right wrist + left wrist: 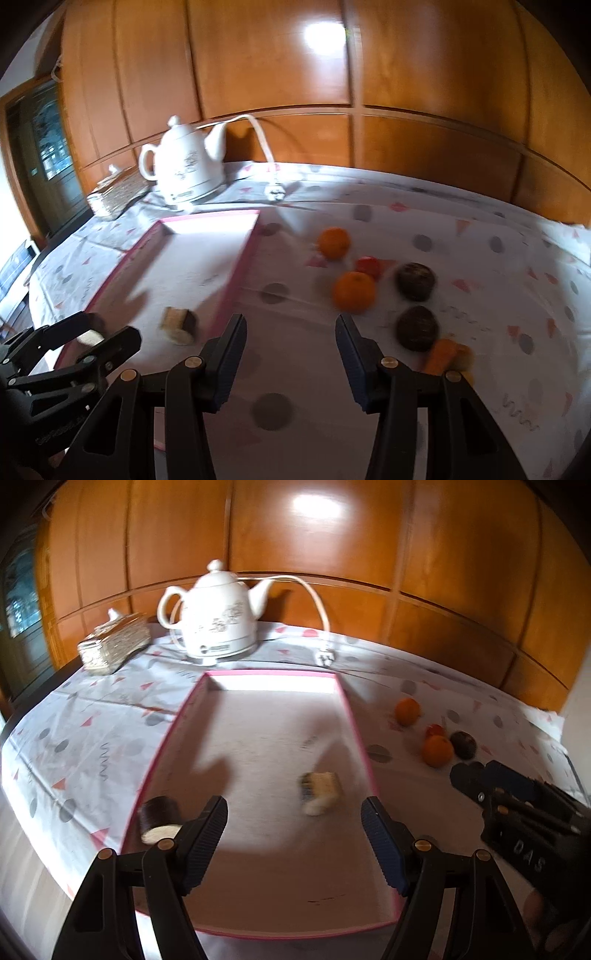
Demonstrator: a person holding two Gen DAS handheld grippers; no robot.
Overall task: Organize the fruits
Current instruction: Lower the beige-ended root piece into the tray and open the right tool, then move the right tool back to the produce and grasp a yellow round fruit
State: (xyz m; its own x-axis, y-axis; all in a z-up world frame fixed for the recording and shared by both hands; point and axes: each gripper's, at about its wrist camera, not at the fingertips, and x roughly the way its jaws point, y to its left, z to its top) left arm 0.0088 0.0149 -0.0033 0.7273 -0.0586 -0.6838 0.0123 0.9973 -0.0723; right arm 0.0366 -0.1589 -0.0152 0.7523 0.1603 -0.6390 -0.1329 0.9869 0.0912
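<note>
Pink-rimmed tray [354, 716] holds pale fruit chunk [320, 789], just ahead of spread, empty left tool [294, 814]. Right tool [291, 334] spread, empty; orange [354, 291] just ahead.

Right gripper [291, 332] – jaws spread, nothing held – is seen above the patterned tablecloth [424, 221]. Two oranges [354, 291], a red fruit [368, 266] and two dark round fruits [417, 328] are scattered ahead. A pink-rimmed tray [236, 280] is set to the left, before a white kettle [184, 166].

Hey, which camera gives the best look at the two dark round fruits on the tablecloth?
The right wrist view: both dark round fruits show whole, right of the pink tray. The left wrist view shows only one, small, near its right edge.
</note>
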